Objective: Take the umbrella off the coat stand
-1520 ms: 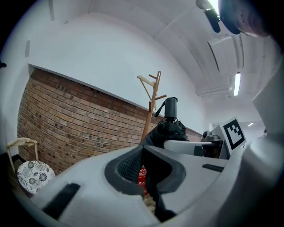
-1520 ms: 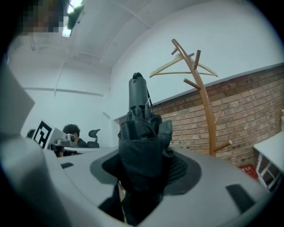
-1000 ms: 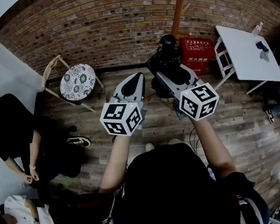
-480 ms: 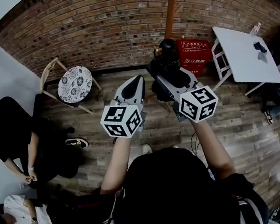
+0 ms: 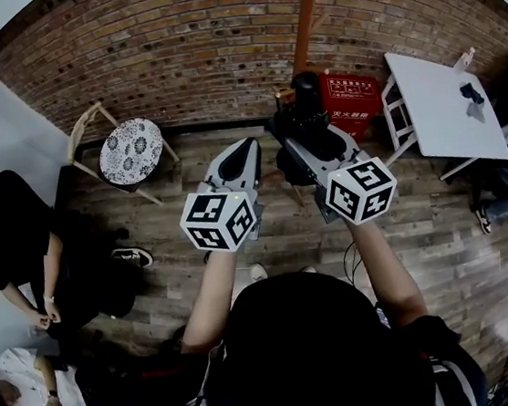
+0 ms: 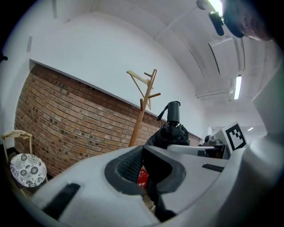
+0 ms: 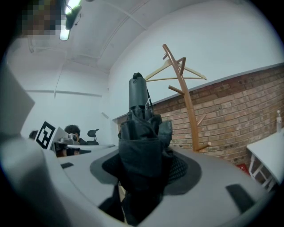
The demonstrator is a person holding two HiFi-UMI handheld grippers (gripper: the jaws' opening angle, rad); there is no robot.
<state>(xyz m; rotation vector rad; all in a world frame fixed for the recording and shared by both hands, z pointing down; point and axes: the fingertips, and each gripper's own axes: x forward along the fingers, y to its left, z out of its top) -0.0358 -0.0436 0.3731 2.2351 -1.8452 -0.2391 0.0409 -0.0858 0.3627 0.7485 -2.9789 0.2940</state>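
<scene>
Closest to me, both grippers point out level, side by side, over the wooden floor [image 5: 442, 239]. The left gripper [image 5: 245, 143] carries nothing: in its own view its jaws meet at the tips, with only a small hollow behind the pads, through which a bit of the red box [image 5: 355, 93] and the floor shows.

The right gripper [image 5: 307, 145] has its jaws spread fairly wide and clamped on the umbrella [image 7: 142, 133]. The umbrella is black and folded and stands upright between the pads, with its bunched fabric filling the gap. Its grey-black handle, which has a strap, rises above the jaws. From the left gripper view, the umbrella [image 6: 171, 133] sits just to the right of that gripper's tips.

Beyond the umbrella, the red box sits on the floor against the wall. To the left is a wooden chair [image 5: 128, 151] with a patterned round seat, and to the right a white table [image 5: 443, 96] with a small dark object on it. People sit at the left edge of the head view.

Farthest off, the wooden coat stand [image 7: 186, 97] stands in front of the brick wall [image 5: 170, 42]. Its pegs are bare, and the umbrella is off it, held in front of it and not touching it.
</scene>
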